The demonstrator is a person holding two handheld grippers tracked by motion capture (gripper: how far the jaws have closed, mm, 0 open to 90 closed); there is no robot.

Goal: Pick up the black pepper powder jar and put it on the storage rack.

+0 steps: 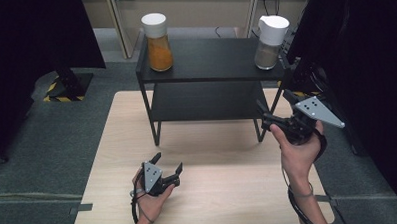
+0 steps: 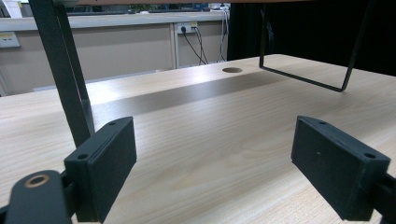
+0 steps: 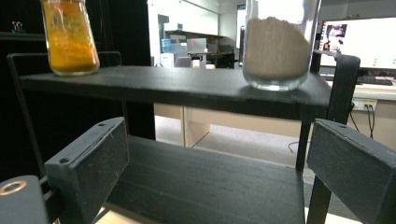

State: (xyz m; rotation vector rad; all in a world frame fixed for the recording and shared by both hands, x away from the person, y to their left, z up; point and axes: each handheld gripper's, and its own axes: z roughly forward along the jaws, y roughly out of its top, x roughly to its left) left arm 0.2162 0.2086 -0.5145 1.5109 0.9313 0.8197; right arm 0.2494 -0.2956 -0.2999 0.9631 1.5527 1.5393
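A black two-tier shelf (image 1: 209,59) stands at the far middle of the wooden table (image 1: 209,191). On its top board an orange-filled jar (image 1: 158,43) with a white lid stands at the left, and a beige-filled jar (image 1: 270,42) at the right. My left gripper (image 1: 168,161) rests low near the table's front, open and empty. It faces the shelf's leg (image 2: 65,70) across bare wood. My right gripper (image 1: 275,103) is held up at the shelf's right end, open and empty. Ahead of its jaws are the orange jar (image 3: 70,37), the beige jar (image 3: 279,46) and the top board (image 3: 177,88).
Black curtains hang at both sides. A stand base with yellow-black stripes (image 1: 60,89) sits on the floor at the left. The table has a round cable hole (image 2: 232,70) behind the shelf. A lit monitor (image 3: 359,42) is in the background.
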